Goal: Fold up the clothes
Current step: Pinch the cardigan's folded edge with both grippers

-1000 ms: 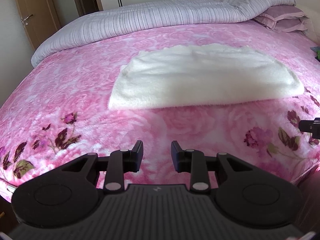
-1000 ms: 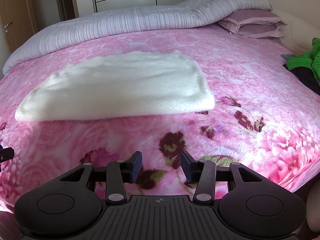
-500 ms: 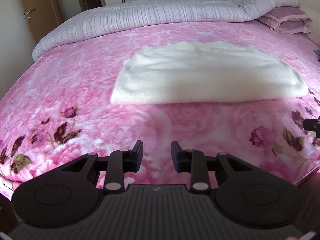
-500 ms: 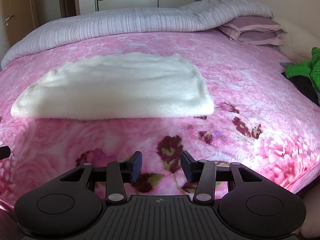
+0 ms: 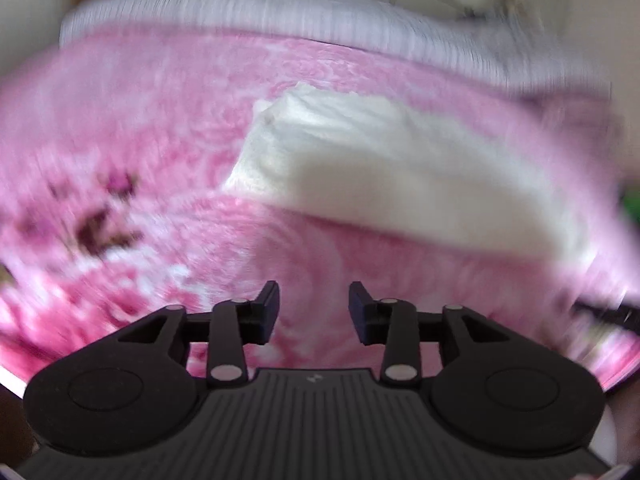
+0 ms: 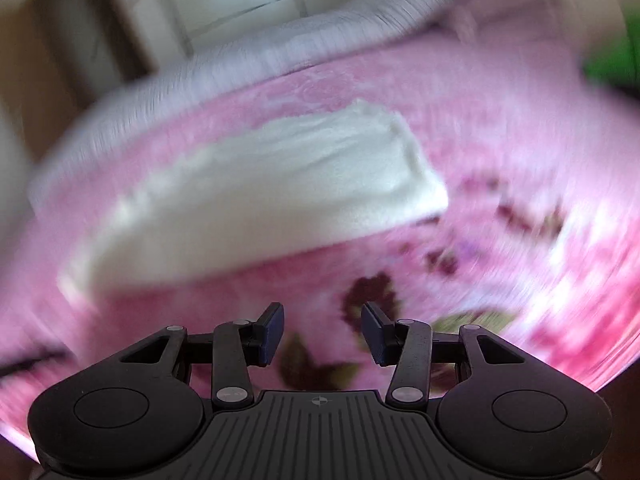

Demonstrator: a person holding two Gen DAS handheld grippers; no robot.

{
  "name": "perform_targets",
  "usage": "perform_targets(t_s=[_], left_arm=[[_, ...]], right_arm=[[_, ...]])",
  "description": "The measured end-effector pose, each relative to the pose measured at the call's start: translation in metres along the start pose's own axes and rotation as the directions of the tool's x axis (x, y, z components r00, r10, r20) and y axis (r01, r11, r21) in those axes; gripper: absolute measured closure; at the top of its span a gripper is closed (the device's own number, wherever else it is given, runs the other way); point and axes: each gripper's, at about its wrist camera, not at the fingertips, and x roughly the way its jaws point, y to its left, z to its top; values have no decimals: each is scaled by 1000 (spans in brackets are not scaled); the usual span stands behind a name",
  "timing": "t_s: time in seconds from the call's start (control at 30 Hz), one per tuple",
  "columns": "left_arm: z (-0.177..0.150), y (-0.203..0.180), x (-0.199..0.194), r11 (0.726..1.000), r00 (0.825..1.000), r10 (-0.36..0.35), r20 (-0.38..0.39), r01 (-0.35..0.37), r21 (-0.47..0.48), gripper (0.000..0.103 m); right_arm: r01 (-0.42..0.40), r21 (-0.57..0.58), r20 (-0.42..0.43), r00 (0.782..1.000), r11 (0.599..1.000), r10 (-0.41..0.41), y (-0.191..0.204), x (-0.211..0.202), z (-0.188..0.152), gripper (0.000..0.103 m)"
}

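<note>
Left wrist view, though blurred, shows the towel (image 5: 400,172) folded on the bed (image 5: 140,128), both grippers' fingers (image 5: 266,316) parted and empty; probably best to take its short ends squarely

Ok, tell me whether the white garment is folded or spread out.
Folded. The white garment lies as a compact, thick rectangle on the pink blanket, with stacked layers at its right end. Both views are motion-blurred, so finer detail is unclear.
</note>
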Motion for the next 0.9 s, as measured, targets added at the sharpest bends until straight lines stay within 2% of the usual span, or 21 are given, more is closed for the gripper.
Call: perform_targets(t_s=[0.03, 0.1, 0.2, 0.4, 0.5, 0.67, 0.8, 0.9], left_arm=[[5, 13, 1, 996, 999, -46, 6, 47, -80, 67], [14, 30, 7, 979, 995, -93, 22, 95, -182, 66], [27, 43, 19, 957, 994, -105, 40, 112, -266, 66], [39, 49, 50, 941, 996, -84, 43, 93, -327, 66], [44, 51, 66, 932, 996, -74, 41, 84, -353, 66], [52, 54, 91, 918, 997, -62, 42, 73, -390, 66], [54, 54, 102, 912, 996, -58, 66, 80, -402, 66], [57, 53, 107, 909, 996, -58, 74, 83, -409, 66]], right_arm=[[-50, 100, -3, 999, 994, 51, -14, 1, 4, 56], [-145, 295, 6, 989, 944, 151, -42, 4, 13, 56], [-134, 390, 17, 990, 911, 138, -58, 14, 20, 56], [-141, 563, 47, 989, 814, 139, -80, 38, 24, 56], [-172, 610, 85, 985, 773, 152, -91, 46, 29, 56], [-195, 656, 139, 981, 729, 138, -99, 59, 38, 56], [-216, 665, 186, 975, 715, 122, -100, 74, 45, 57], [-223, 645, 221, 970, 731, 101, -97, 82, 48, 58]])
